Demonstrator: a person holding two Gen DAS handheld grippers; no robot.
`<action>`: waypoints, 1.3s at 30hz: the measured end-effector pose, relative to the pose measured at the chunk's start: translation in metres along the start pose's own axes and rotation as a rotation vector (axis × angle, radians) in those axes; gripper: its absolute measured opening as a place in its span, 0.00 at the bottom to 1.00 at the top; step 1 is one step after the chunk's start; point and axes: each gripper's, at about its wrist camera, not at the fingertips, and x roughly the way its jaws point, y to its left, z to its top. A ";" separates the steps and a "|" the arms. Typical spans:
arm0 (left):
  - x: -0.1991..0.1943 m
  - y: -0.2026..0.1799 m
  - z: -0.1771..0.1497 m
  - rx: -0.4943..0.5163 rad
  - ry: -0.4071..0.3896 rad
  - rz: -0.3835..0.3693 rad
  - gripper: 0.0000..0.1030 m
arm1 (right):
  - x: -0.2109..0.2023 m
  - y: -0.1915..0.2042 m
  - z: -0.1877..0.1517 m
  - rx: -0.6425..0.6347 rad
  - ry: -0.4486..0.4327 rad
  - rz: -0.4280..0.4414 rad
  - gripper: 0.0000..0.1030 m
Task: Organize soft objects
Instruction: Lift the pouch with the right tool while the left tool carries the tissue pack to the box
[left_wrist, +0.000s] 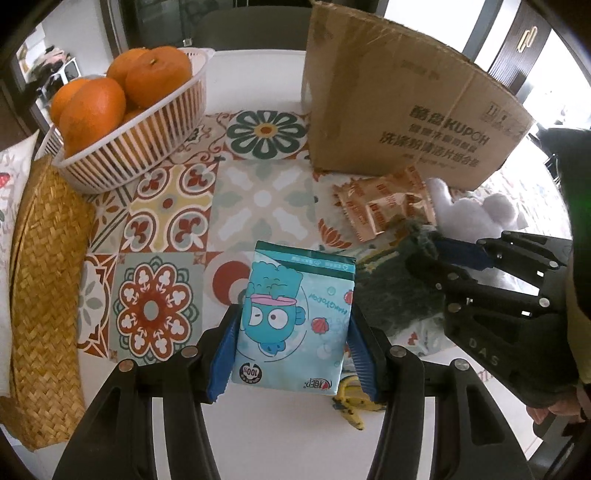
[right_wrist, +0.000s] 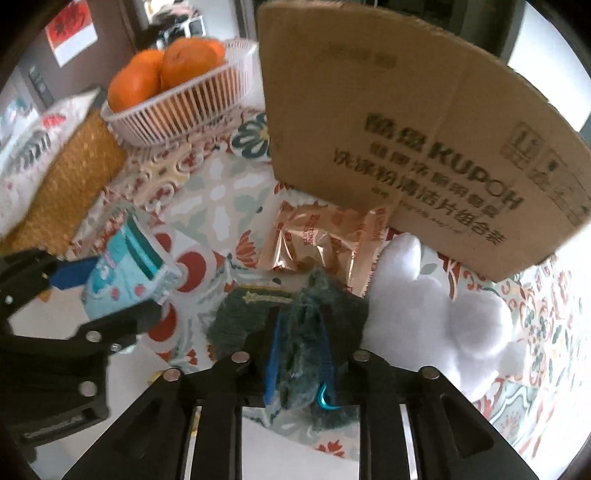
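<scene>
Before the cardboard box (left_wrist: 399, 107), the left gripper (left_wrist: 291, 332) clamped a tissue pack (left_wrist: 295, 317) and the right gripper (right_wrist: 301, 354) pinched a dark fuzzy cloth (right_wrist: 306, 332), likely for boxing.

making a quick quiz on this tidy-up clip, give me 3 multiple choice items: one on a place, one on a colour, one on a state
1. Where is the basket of oranges?
A. beside the woven mat
B. inside the cardboard box
C. on the white plush

2. What colour is the fuzzy cloth in the right hand-held gripper?
A. dark teal
B. red
C. yellow

3. How is the tissue pack?
A. clamped in the left hand-held gripper
B. lying free
C. inside the basket

Answers: 1 A, it sits by the woven mat. 2 A, teal pile shows between the pads. 3 A, both blue pads press its sides.
</scene>
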 end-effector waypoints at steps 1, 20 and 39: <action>0.002 0.001 -0.001 -0.002 0.006 0.001 0.53 | 0.004 0.001 0.001 -0.009 0.008 -0.006 0.26; -0.013 -0.021 0.008 -0.005 -0.041 -0.051 0.53 | -0.027 -0.014 -0.011 0.054 -0.089 0.014 0.16; -0.087 -0.051 0.029 0.046 -0.228 -0.073 0.53 | -0.117 -0.043 -0.020 0.190 -0.312 0.071 0.16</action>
